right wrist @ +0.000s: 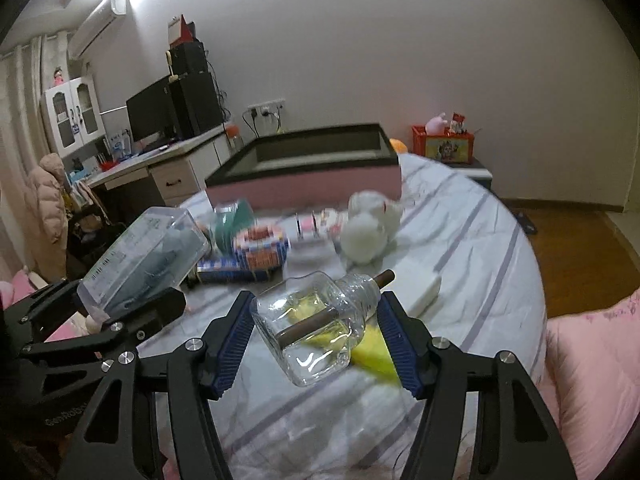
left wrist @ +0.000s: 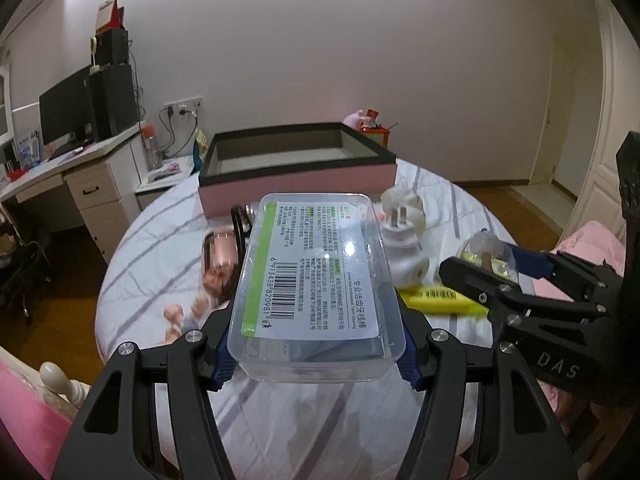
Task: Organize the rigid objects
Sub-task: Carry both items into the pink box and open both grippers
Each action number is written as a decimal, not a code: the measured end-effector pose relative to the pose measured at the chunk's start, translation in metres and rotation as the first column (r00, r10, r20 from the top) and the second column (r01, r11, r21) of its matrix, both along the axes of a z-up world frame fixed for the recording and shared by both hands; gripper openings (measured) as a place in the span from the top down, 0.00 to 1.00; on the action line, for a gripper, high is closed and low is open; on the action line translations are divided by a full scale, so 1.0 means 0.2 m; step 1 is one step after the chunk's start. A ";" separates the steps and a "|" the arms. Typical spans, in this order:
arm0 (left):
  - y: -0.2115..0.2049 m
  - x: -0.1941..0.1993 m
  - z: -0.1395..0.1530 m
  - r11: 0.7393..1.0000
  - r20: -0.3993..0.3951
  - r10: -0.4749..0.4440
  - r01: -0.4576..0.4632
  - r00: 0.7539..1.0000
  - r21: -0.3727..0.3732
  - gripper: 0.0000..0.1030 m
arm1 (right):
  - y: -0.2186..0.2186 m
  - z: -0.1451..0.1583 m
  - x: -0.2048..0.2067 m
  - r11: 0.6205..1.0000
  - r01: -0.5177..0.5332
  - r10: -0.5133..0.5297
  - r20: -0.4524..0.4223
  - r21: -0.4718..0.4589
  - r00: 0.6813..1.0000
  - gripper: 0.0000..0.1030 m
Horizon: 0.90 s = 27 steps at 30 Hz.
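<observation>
A clear floss box (left wrist: 316,284) is clamped in the left gripper (left wrist: 316,360); a glass bottle (right wrist: 316,328) is gripped by the right gripper (right wrist: 316,344). A white plug (left wrist: 402,252), yellow tube (left wrist: 444,300) and doll (left wrist: 216,280) are noted before the pink-sided tray (left wrist: 298,184).

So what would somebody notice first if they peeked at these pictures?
Probably the clear plastic rectangular box with a barcode label, clamped in the left tool right up front. Next, the small clear glass bottle of yellowish liquid with a brown wick, gripped by the right tool. Behind both sits a big pink open box with a black rim.
</observation>
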State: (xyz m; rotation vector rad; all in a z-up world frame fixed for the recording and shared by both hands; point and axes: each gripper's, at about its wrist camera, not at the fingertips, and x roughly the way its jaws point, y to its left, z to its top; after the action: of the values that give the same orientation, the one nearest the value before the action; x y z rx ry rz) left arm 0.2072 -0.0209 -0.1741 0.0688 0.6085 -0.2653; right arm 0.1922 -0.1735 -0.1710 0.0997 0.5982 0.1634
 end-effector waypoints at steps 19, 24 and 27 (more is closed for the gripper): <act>0.00 0.72 0.35 1.000 0.016 -0.013 0.013 1.000 0.006 0.38 | 0.02 0.34 0.67 0.996 -0.090 0.090 0.022 0.014 0.996 0.38; 0.01 1.06 0.34 0.999 -0.062 -0.002 0.005 0.998 0.043 0.38 | 0.05 0.35 0.98 0.995 -0.102 0.102 -0.034 -0.004 0.994 0.38; 0.01 1.26 0.29 0.997 -0.124 0.006 0.003 0.992 0.075 0.38 | 0.07 0.30 1.18 0.994 -0.105 0.104 -0.097 -0.008 0.990 0.38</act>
State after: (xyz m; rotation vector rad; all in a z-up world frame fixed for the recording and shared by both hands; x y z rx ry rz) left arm 0.4600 -0.0190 -0.1158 0.1253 0.7427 -0.2461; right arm 0.4284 -0.1604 -0.1105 0.0637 0.7011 0.2571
